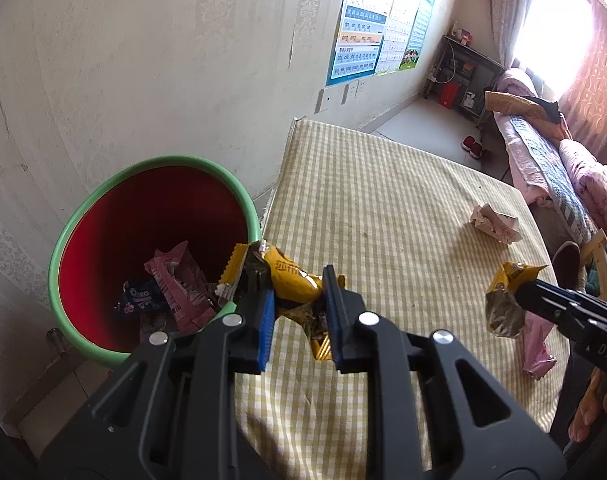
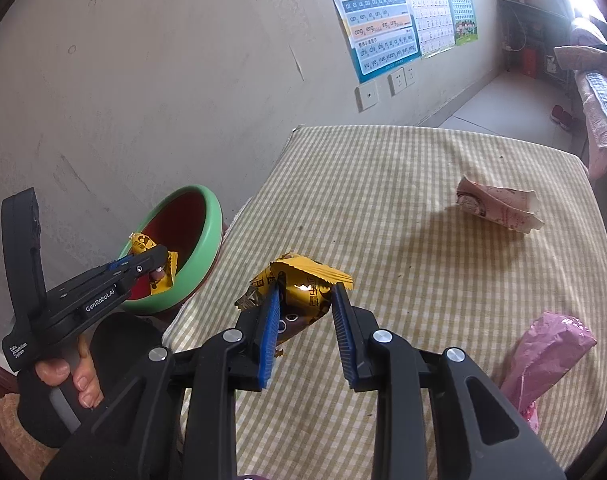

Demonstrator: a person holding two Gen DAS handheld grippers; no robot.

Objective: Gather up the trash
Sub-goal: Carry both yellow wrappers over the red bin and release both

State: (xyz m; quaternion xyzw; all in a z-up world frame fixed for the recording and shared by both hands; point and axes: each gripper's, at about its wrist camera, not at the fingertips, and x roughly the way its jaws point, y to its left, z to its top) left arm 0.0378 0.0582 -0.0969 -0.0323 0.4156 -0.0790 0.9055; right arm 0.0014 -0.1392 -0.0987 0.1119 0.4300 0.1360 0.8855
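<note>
My left gripper [image 1: 297,300] is shut on a yellow snack wrapper [image 1: 289,274] and holds it at the rim of the red bin with a green rim [image 1: 151,164]; it also shows in the right wrist view [image 2: 159,258]. The bin holds pink and dark wrappers [image 1: 171,284]. My right gripper [image 2: 305,304] is shut on a second yellow wrapper [image 2: 303,286] above the checked table [image 2: 423,280], also seen in the left wrist view [image 1: 511,280].
A crumpled pink-white wrapper [image 2: 499,208] lies at the table's far right. A pink plastic bag [image 2: 551,348] lies near the right edge. The wall with posters [image 2: 383,20] runs along the left, a bed [image 1: 551,152] to the right.
</note>
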